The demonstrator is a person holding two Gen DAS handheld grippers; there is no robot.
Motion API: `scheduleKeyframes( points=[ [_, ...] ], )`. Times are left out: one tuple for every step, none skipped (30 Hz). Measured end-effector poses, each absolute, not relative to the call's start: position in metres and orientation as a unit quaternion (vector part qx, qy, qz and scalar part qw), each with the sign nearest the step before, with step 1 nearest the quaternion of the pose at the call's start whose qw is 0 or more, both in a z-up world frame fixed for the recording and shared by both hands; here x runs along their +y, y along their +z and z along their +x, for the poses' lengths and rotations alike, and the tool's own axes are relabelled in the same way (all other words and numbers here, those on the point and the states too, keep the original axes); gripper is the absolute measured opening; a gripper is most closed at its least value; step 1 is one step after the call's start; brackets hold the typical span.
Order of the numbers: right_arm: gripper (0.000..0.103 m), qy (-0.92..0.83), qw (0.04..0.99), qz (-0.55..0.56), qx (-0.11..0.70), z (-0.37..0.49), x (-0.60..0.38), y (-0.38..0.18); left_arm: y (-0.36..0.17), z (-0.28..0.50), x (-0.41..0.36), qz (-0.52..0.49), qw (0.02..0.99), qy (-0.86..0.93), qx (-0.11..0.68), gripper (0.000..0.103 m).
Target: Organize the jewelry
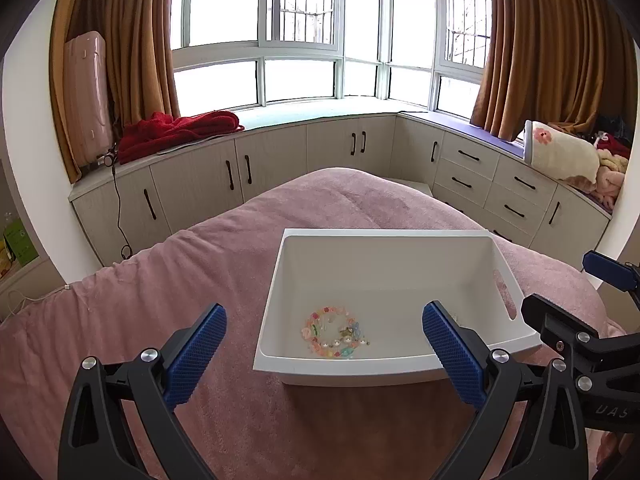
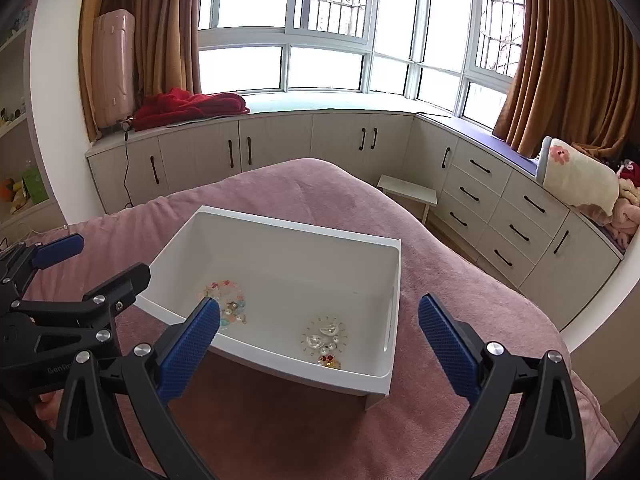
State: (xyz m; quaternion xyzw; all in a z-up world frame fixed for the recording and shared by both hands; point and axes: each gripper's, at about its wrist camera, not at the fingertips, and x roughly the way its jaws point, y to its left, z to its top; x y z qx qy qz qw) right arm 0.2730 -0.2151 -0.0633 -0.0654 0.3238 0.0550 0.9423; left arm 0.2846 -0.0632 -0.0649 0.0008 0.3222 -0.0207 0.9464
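Note:
A white plastic bin [image 1: 276, 296] [image 2: 394, 280] sits on the pink bed. Inside it lies a colourful beaded bracelet [image 1: 328, 334] [image 2: 230, 306] near the left front, and a pearl and crystal jewelry cluster [image 2: 326, 340] near the right front, which the left wrist view does not show. My left gripper [image 1: 324, 340] is open and empty, just in front of the bin; it also shows in the right wrist view [image 2: 86, 264]. My right gripper [image 2: 320, 332] is open and empty at the bin's near edge; it also shows in the left wrist view [image 1: 572, 284].
The pink blanket [image 1: 160, 280] [image 2: 460, 288] covers the bed around the bin. Beige cabinets [image 1: 272, 164] and a window seat run along the far wall, with a red blanket [image 1: 176, 132], a pink suitcase [image 1: 86, 92] and a small white stool [image 2: 408, 192].

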Motion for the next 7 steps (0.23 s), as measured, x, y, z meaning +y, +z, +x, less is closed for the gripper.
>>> scheduleKeyframes(
  points=[
    [0.098, 0.055, 0.942, -0.065, 0.324, 0.2731, -0.215, -0.0632, -0.0643, 0.2842, -0.0629, 0.002, 0.947, -0.012, 0.32, 0.099],
    [0.098, 0.055, 0.942, -0.065, 0.324, 0.2731, -0.2153, -0.0633, -0.0636, 0.2839, -0.0617, 0.002, 0.948, -0.004, 0.317, 0.099],
    [0.098, 0.055, 0.942, -0.065, 0.324, 0.2734, -0.215, -0.0632, -0.0628, 0.2835, -0.0603, -0.001, 0.949, -0.004, 0.315, 0.099],
    [0.098, 0.056, 0.942, -0.064, 0.325, 0.2734, -0.2154, -0.0632, -0.062, 0.2834, -0.0597, -0.004, 0.949, -0.01, 0.314, 0.099],
    [0.098, 0.056, 0.942, -0.065, 0.325, 0.2735, -0.2152, -0.0634, -0.0616, 0.2838, -0.06, -0.003, 0.949, -0.013, 0.316, 0.099],
    [0.098, 0.055, 0.942, -0.066, 0.325, 0.2735, -0.2149, -0.0634, -0.0617, 0.2842, -0.0609, 0.002, 0.948, -0.01, 0.318, 0.099],
    [0.098, 0.055, 0.942, -0.066, 0.325, 0.2735, -0.2149, -0.0634, -0.0614, 0.2838, -0.0618, 0.006, 0.948, -0.008, 0.318, 0.099]
  ],
)
